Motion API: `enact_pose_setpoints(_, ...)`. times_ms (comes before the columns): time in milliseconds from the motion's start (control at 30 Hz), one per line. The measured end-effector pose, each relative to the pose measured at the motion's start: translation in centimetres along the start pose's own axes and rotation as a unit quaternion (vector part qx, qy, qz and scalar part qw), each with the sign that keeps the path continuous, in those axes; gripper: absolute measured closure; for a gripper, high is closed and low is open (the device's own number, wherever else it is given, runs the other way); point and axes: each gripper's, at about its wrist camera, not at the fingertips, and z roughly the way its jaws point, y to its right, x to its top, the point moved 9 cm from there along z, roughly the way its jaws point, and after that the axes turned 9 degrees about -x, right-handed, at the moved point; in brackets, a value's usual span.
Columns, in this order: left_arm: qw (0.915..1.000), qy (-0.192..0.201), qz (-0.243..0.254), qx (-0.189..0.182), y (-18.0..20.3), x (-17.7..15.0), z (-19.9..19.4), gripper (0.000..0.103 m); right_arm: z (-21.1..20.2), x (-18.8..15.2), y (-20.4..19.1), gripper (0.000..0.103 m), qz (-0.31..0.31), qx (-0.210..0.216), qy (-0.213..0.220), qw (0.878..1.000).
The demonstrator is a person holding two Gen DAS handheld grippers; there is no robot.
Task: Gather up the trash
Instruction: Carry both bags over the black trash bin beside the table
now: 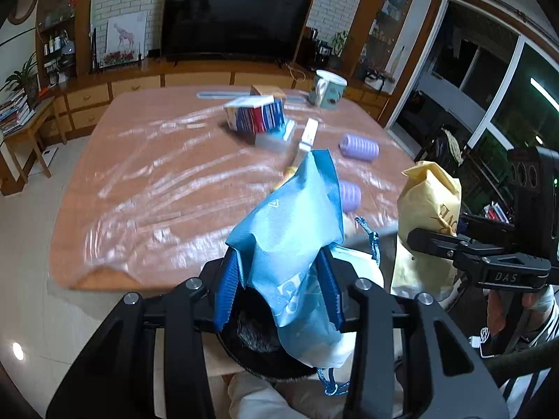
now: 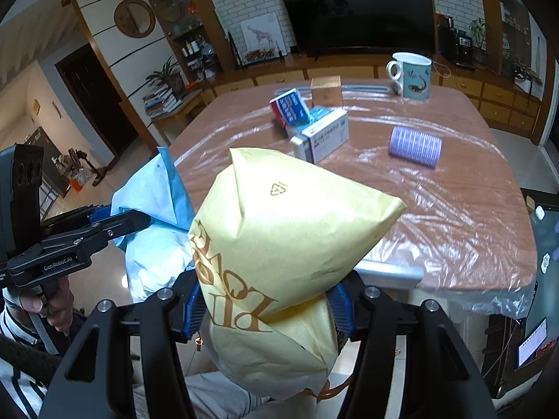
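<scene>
Clearly blue bag [image 1: 290,244] between left gripper [image 1: 276,289] fingers, yellow bag [image 2: 279,244] between right gripper [image 2: 269,303] fingers

Both grippers are showing black angular frames with silver screw heads and blue ribbed fingers [image 1: 227,293]. "DAS" is showing on the right gripper [image 1: 436,241], "GenRobot.AI" on the left gripper [image 2: 136,221]. Bare-skinned hands [image 2: 52,303] are emerging from black-and-white striped sleeves [image 2: 14,380].
</scene>
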Motion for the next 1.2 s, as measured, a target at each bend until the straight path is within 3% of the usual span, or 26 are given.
enact_pose_setpoints(600, 0.9975, -0.068, 0.006, 0.018, 0.5, -5.8, 3.4, 0.059, 3.8, -6.1, 0.6, 0.046, -0.003, 0.007, -0.079, 0.997)
enact_pose_setpoints(1200, 0.989, -0.143, 0.018, 0.035, -1.7, -9.9, 7.6, 0.059, 9.2, -8.9, 1.3, 0.046, -0.02, -0.021, -0.132, 0.991)
